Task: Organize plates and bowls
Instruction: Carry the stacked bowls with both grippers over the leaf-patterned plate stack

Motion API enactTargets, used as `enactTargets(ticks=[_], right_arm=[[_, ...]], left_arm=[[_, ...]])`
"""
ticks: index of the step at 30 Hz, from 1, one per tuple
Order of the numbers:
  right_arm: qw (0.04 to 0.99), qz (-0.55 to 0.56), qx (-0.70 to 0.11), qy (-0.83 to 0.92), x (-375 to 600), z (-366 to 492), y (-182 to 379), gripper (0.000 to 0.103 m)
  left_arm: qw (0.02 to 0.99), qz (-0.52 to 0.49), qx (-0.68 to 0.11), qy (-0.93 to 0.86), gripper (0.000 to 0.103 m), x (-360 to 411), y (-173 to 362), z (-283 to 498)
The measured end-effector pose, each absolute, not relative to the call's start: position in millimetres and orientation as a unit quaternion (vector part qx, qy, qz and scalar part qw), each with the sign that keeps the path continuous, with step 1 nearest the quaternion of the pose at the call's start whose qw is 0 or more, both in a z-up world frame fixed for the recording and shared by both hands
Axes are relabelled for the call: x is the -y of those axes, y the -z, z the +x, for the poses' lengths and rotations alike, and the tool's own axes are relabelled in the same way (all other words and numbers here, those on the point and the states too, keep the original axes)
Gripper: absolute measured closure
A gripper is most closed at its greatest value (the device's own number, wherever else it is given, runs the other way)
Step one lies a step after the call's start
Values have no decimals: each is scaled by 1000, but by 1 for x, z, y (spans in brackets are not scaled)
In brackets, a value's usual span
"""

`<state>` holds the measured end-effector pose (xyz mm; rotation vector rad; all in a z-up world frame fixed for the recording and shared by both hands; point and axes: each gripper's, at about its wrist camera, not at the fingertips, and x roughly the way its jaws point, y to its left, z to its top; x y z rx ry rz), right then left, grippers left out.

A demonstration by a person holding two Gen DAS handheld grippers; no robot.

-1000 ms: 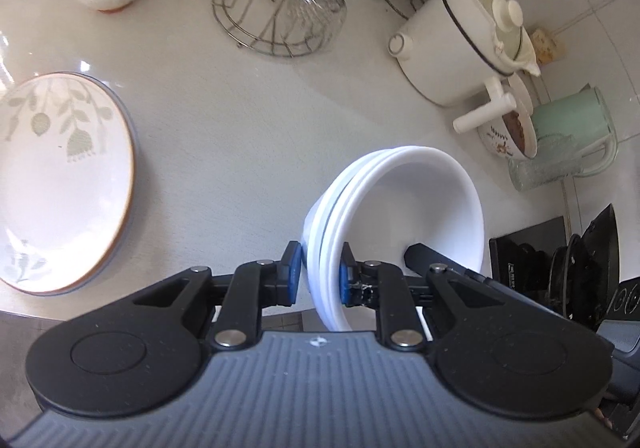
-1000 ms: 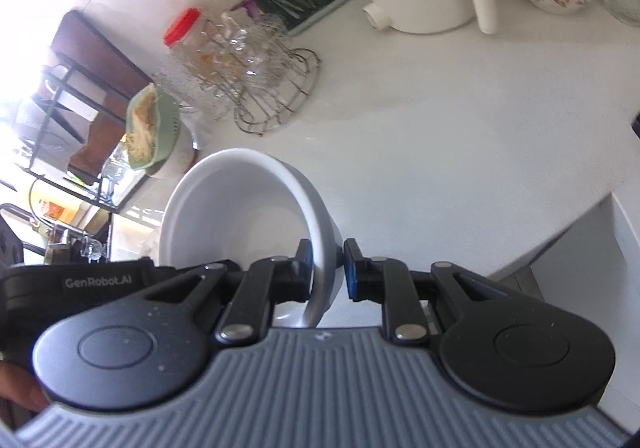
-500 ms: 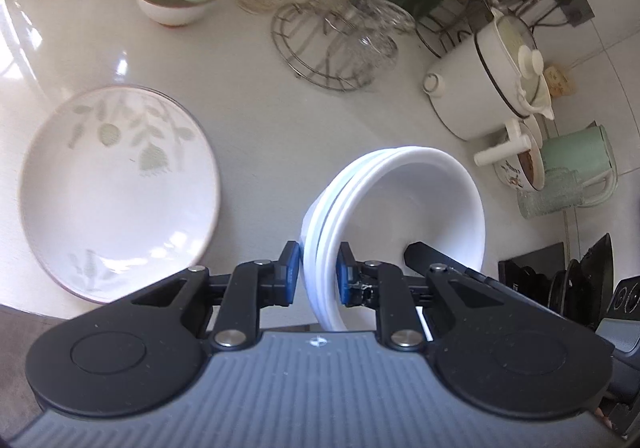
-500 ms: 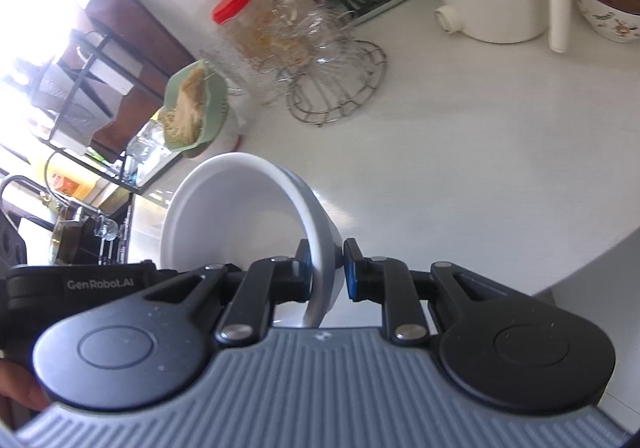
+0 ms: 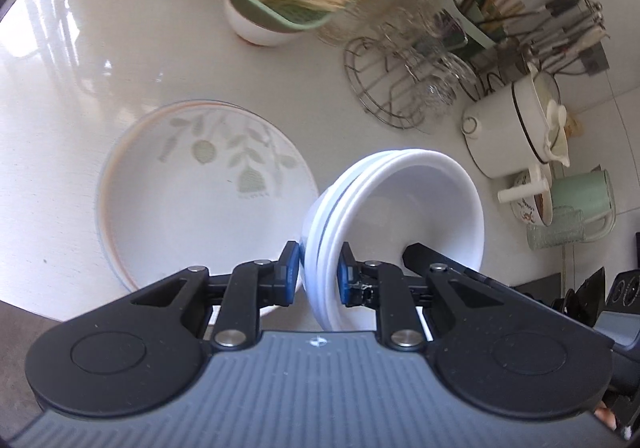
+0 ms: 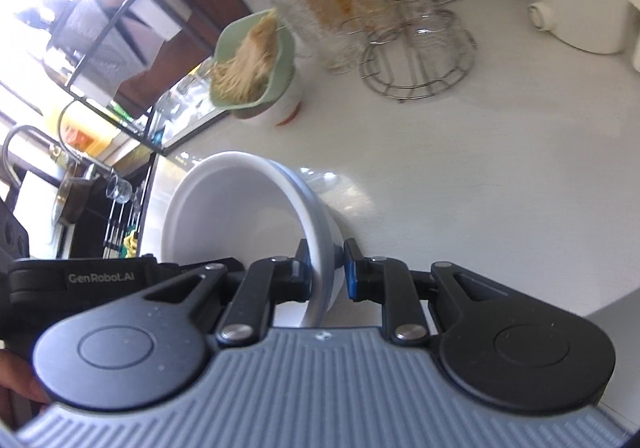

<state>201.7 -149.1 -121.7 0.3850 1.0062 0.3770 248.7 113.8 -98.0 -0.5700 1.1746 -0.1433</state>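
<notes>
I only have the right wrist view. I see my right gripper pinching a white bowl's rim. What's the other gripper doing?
Observer: The left gripper is shut on the opposite rim of the same stack of white bowls; it is several nested bowls, not one.
Operator: Anything on the counter under us that I can't see?
Observer: Yes, a large leaf-patterned plate lies flat on the counter just left of the stack in the left wrist view.
Operator: And past the white pot on the far side?
Observer: A pale green mug stands beyond the white pot, beside a patterned bowl with dark contents.
</notes>
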Motion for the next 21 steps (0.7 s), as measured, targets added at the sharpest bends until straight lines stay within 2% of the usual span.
enactTargets(ticks=[11,21], right_arm=[[829,163,-504,-180,100,218,133,83],[805,141,-551,-168,69,238,160,82]], left_arm=[[794,-260,-547,55,81,-156,113,258],[782,-245,-572,42,81,-172,148,266]])
